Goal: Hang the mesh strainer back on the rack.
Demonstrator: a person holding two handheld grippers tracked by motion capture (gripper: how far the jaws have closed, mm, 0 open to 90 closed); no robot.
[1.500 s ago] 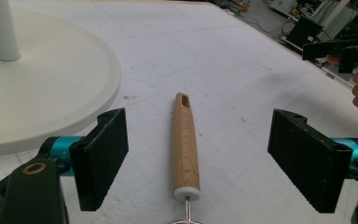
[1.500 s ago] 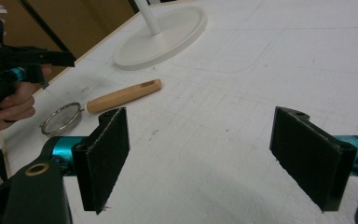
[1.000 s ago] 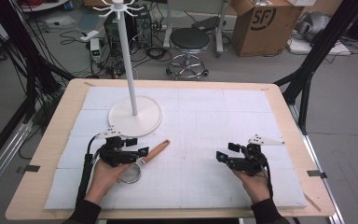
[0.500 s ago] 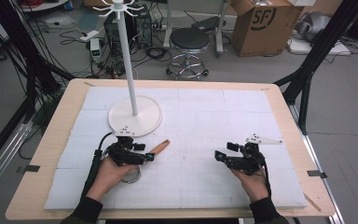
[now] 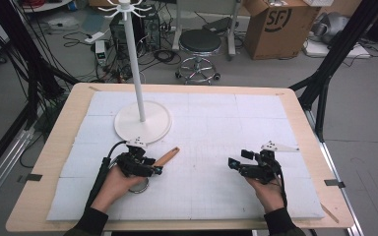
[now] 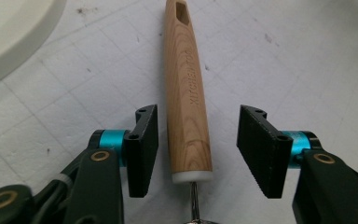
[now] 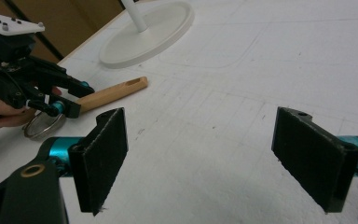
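Even, soft overhead light, with faint shadows on the white mat point(image 5: 216, 147). The high view looks grainy and soft; both gripper views are sharper, slightly blurred at their bottom edges.

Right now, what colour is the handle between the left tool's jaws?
Light wood with visible grain, white collar at the handle base; clearest in the left gripper view.

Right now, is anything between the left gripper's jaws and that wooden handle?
Nothing visible. The left gripper straddles the wooden handle, a bare gap on each side; its jaws have just been closing, pads not yet touching.
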